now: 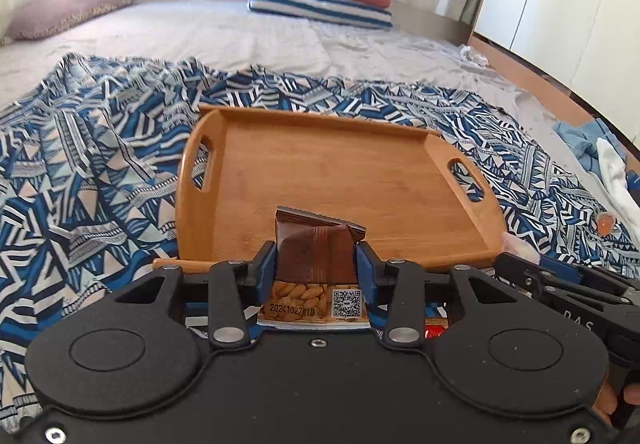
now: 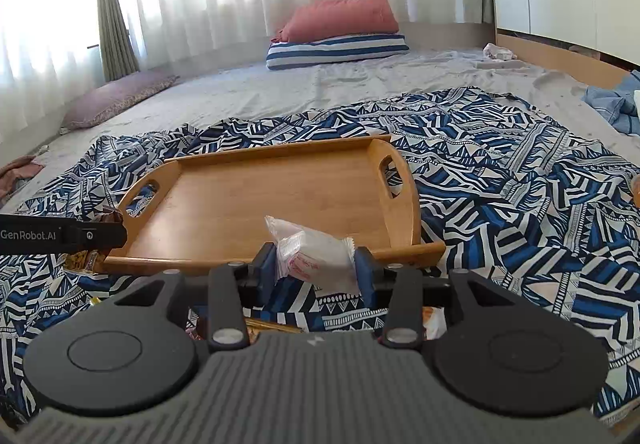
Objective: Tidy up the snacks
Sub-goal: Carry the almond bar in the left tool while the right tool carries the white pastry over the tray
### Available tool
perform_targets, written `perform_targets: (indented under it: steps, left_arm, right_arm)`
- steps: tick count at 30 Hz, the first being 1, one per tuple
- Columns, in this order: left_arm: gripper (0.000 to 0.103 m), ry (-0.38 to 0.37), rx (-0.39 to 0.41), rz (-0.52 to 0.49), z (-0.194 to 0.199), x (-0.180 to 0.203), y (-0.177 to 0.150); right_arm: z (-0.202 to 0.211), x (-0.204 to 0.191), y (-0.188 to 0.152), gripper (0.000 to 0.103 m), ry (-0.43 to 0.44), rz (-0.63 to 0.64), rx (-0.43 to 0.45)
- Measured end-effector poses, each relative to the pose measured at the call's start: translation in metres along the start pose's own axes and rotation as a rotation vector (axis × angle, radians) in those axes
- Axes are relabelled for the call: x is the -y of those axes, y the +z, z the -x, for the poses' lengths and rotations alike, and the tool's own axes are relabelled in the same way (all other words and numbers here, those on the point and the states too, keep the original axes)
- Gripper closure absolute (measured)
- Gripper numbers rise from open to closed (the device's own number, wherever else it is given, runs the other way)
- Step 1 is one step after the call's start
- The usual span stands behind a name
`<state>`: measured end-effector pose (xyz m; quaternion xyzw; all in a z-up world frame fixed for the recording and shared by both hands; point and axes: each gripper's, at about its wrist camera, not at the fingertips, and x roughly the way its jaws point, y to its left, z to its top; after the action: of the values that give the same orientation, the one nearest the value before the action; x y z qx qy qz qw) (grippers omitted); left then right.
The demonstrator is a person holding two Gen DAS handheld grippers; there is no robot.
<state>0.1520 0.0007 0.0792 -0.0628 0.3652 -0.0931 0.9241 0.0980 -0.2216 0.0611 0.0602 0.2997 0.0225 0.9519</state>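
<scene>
A wooden tray (image 1: 360,171) with cut-out handles lies on a blue patterned cloth, just ahead of both grippers. My left gripper (image 1: 316,264) is shut on a brown snack packet (image 1: 316,252) printed with nuts, held upright at the tray's near rim. In the right wrist view the tray (image 2: 256,199) has a bare floor. My right gripper (image 2: 314,264) is shut on a clear white snack packet (image 2: 316,248), also at the near rim. The left gripper's side (image 2: 60,236) shows at the left edge, and the right gripper's body (image 1: 568,284) shows at the lower right of the left wrist view.
The patterned cloth (image 2: 520,224) covers a grey bed. A red pillow on a striped cushion (image 2: 340,35) sits far back, a purple pillow (image 2: 116,95) at the left. Blue and white clothes (image 1: 600,151) lie at the right. More snack wrappers (image 2: 272,326) lie under my right gripper.
</scene>
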Motion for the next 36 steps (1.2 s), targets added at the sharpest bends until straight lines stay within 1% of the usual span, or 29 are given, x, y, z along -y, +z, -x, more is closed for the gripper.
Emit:
perform_targets:
  steps: [3,7,10,18,22,26,36]
  left_arm:
    - [0.063,0.004,-0.045,0.017,-0.019,-0.005,0.008]
    - [0.063,0.031,-0.085,-0.004,-0.042,-0.005,0.016]
    - [0.063,0.041,-0.112,-0.001,-0.059,-0.005,0.022]
    - [0.063,0.078,-0.160,0.017,-0.098,-0.010,0.037]
    - [0.063,0.097,-0.166,0.016,-0.113,-0.009,0.041]
    - [0.063,0.102,-0.178,0.018,-0.122,-0.008,0.042]
    - [0.063,0.124,-0.151,-0.038,-0.127,0.000,0.039]
  right_arm:
    - [-0.019,0.002,0.010,0.057,0.017,0.011,-0.056]
    - [-0.042,-0.001,0.019,0.057,0.010,0.037,-0.107]
    - [-0.061,0.001,0.027,0.057,0.004,0.039,-0.145]
    - [-0.095,0.006,0.040,0.057,-0.005,0.031,-0.252]
    - [-0.106,0.009,0.045,0.056,-0.009,0.019,-0.285]
    - [-0.115,0.010,0.050,0.056,0.005,0.007,-0.322]
    - [-0.127,0.005,0.051,0.055,-0.004,0.041,-0.337]
